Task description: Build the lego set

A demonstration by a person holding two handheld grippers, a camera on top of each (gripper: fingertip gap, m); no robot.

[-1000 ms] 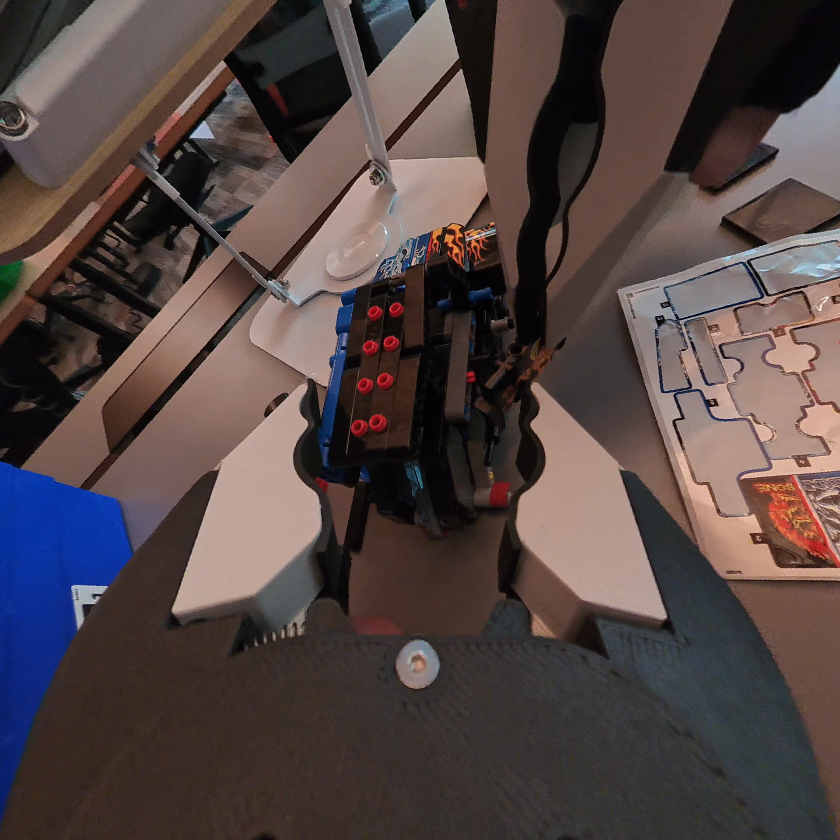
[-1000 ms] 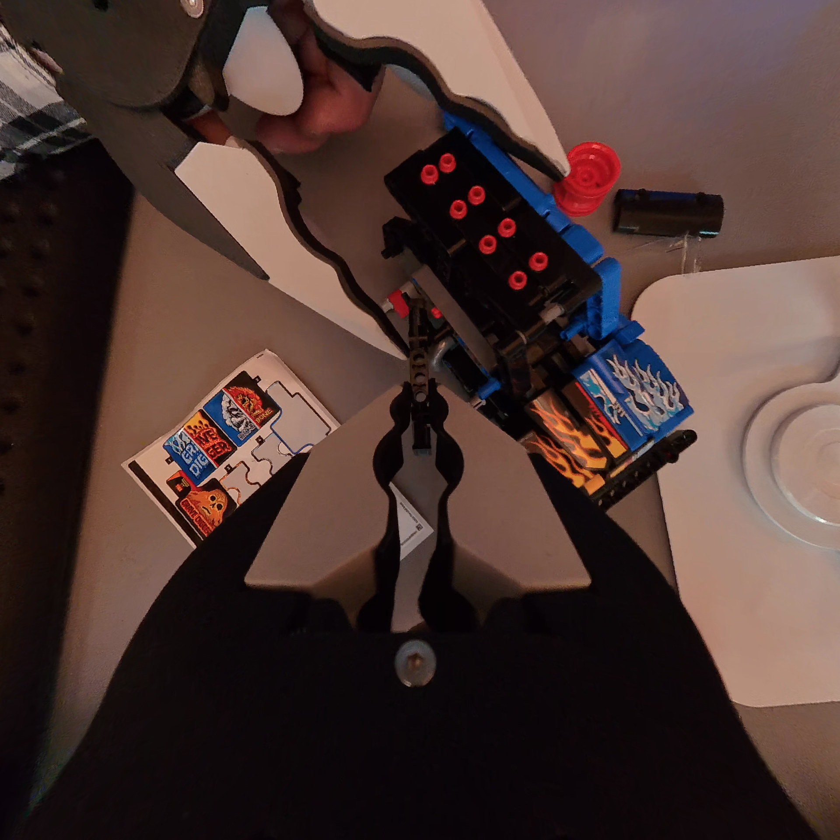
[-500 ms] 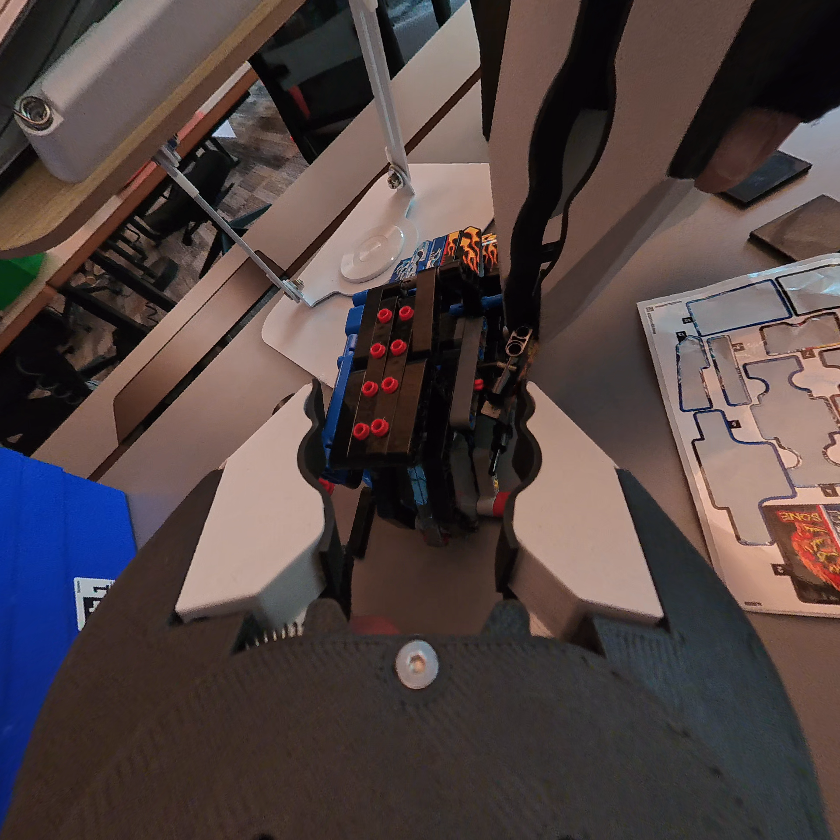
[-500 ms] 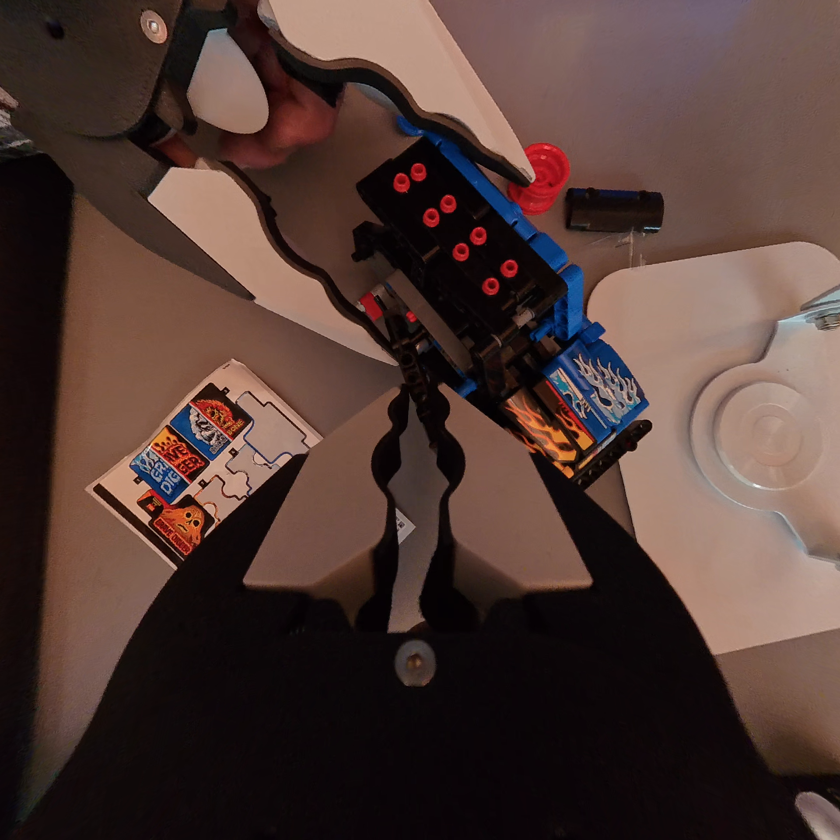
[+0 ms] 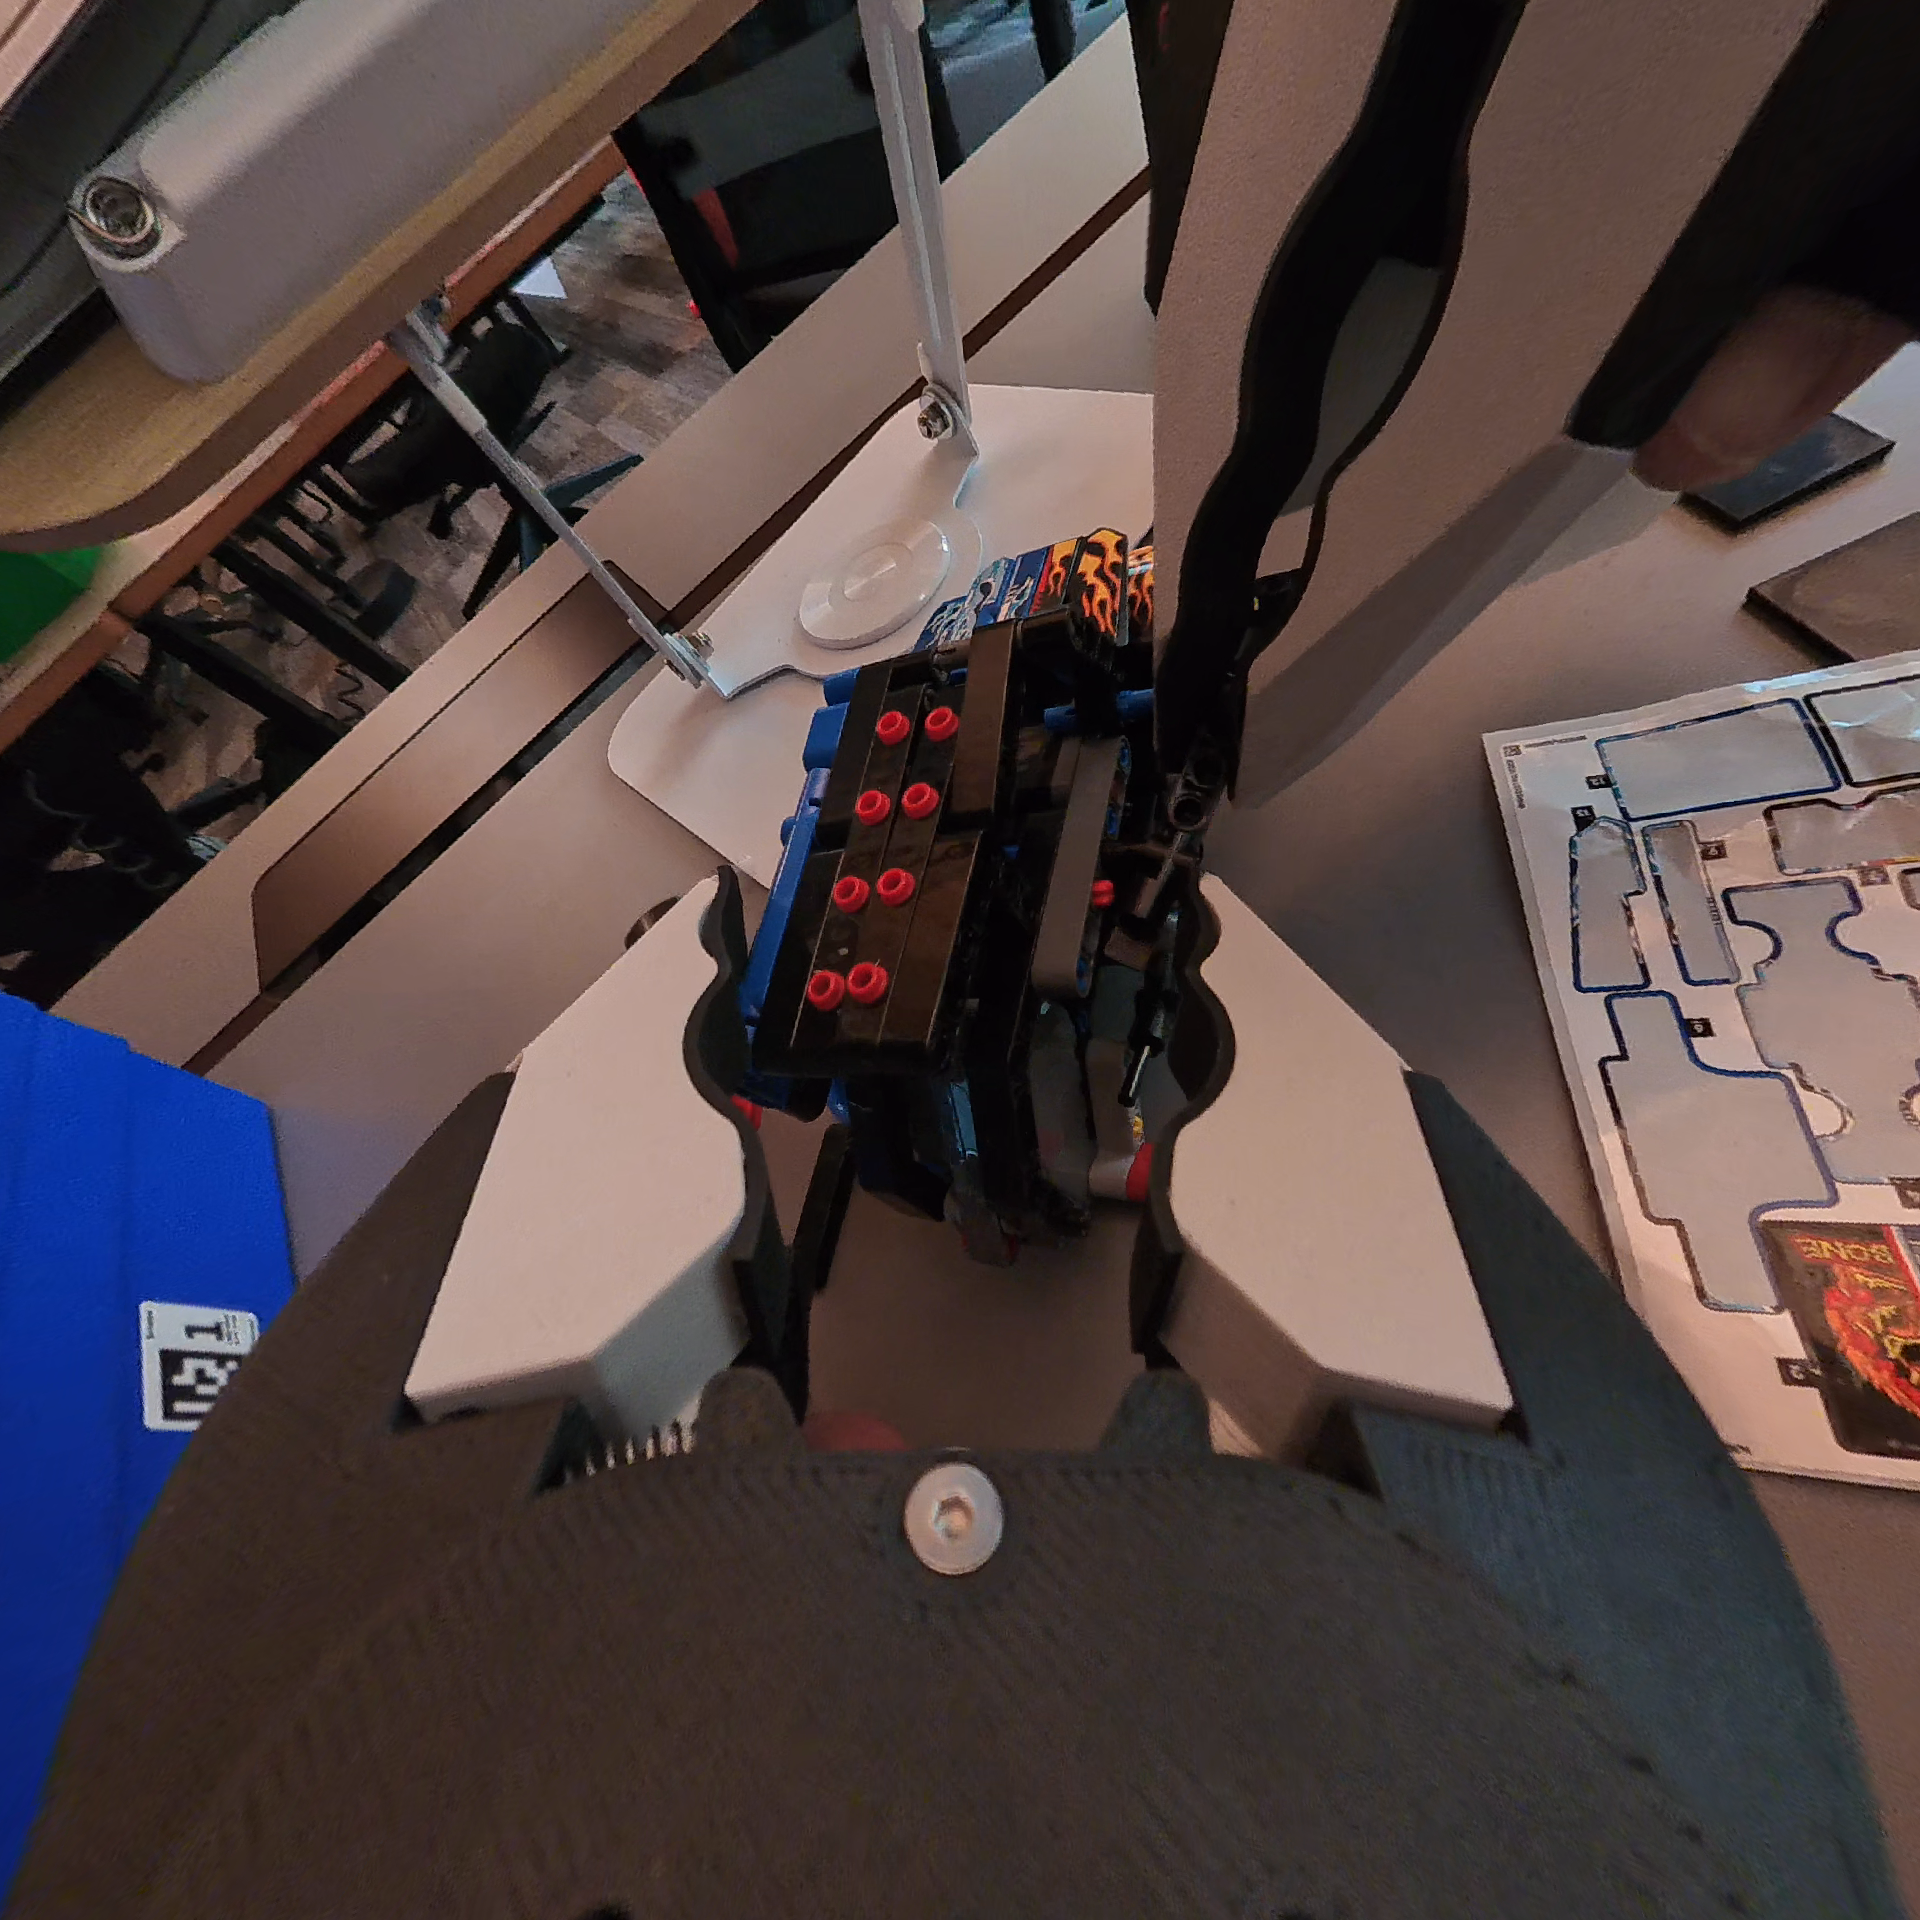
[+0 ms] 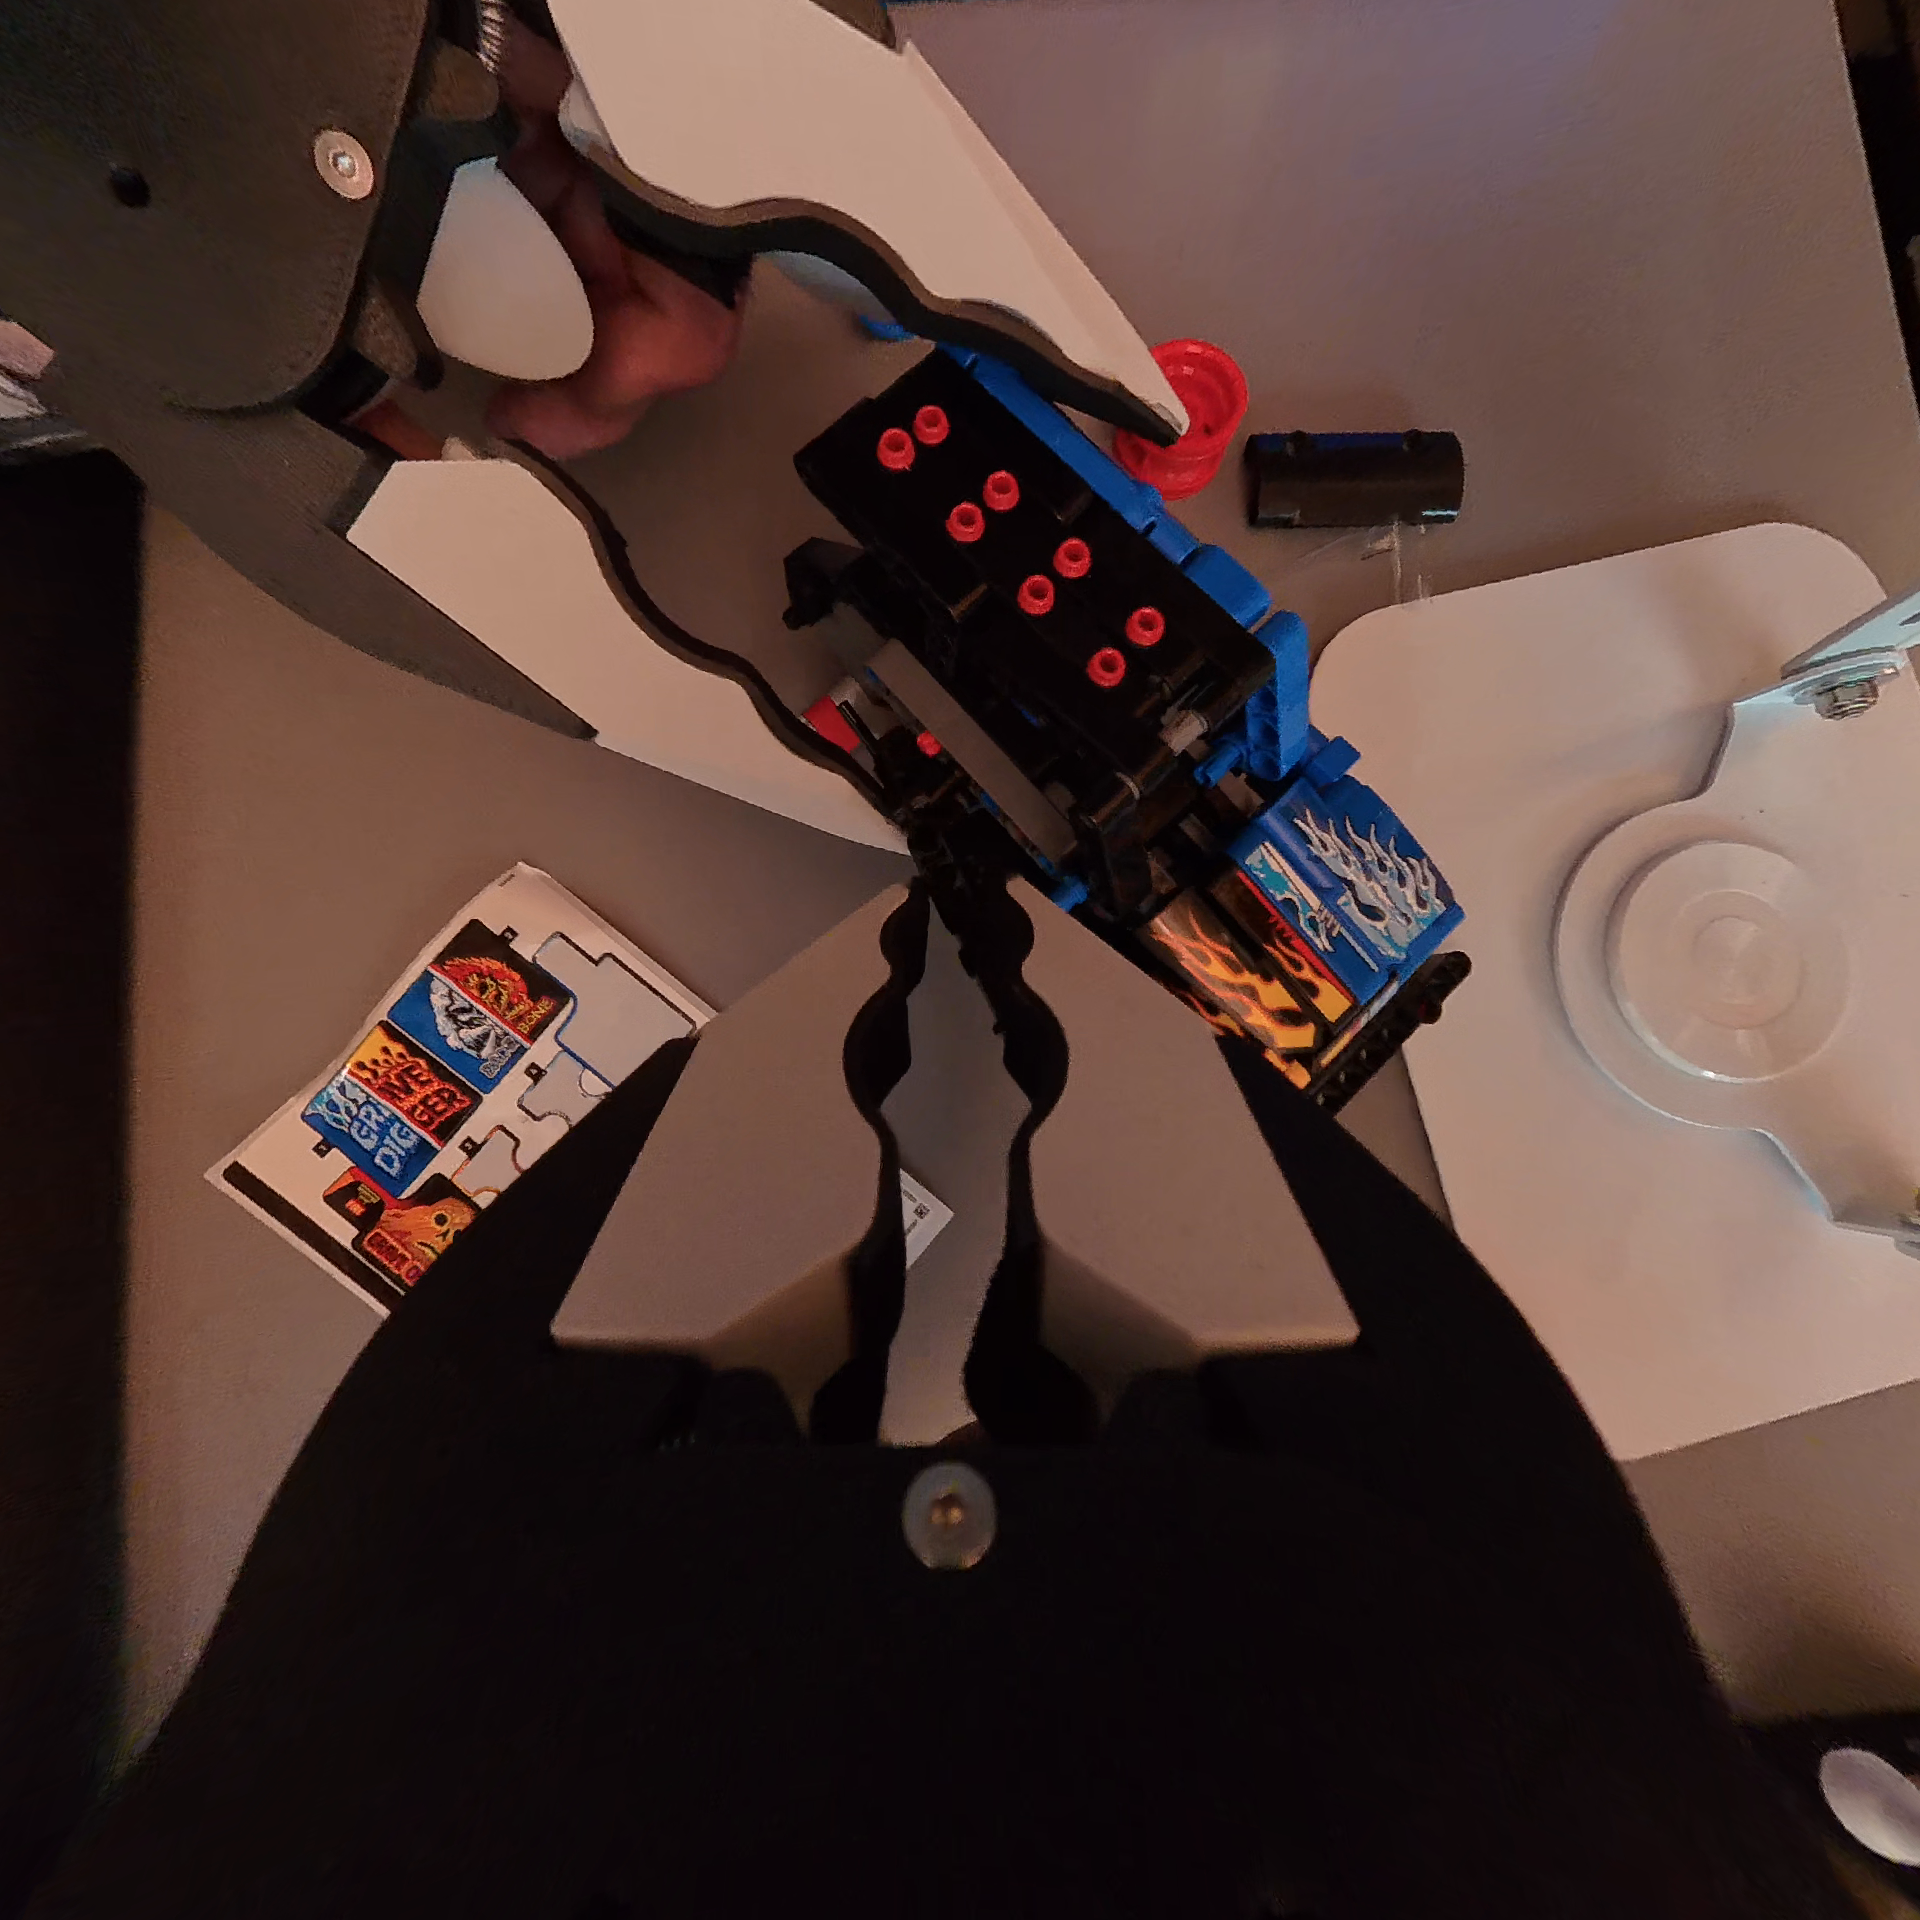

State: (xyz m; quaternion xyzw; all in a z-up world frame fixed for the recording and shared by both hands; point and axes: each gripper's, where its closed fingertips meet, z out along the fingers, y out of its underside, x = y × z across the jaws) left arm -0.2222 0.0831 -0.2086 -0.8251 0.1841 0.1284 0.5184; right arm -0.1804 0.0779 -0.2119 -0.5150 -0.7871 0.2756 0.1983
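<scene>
The left gripper (image 5: 961,997) clamps the lego model (image 5: 914,894) at frame centre: black top with paired red studs, blue sides, flame-decorated panels at its far end. The right gripper (image 6: 961,914), nearly closed, pinches a thin black pin (image 6: 951,831) against the model's side. A printed sticker sheet (image 6: 447,1091) lies lower left; a red wheel (image 6: 1195,416) sits upper right.

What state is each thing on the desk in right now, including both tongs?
Left tongs: shut on the lego truck, one finger on each side.
Lego truck: part-built, tipped on its side, no wheels fitted.
Right tongs: shut on a black beam at the truck's side.
Black beam: gripped, end against the truck.
Red wheel hub: loose on the desk.
Black cylinder piece: loose, lying flat.
Sticker sheet: flat, partly used.
</scene>
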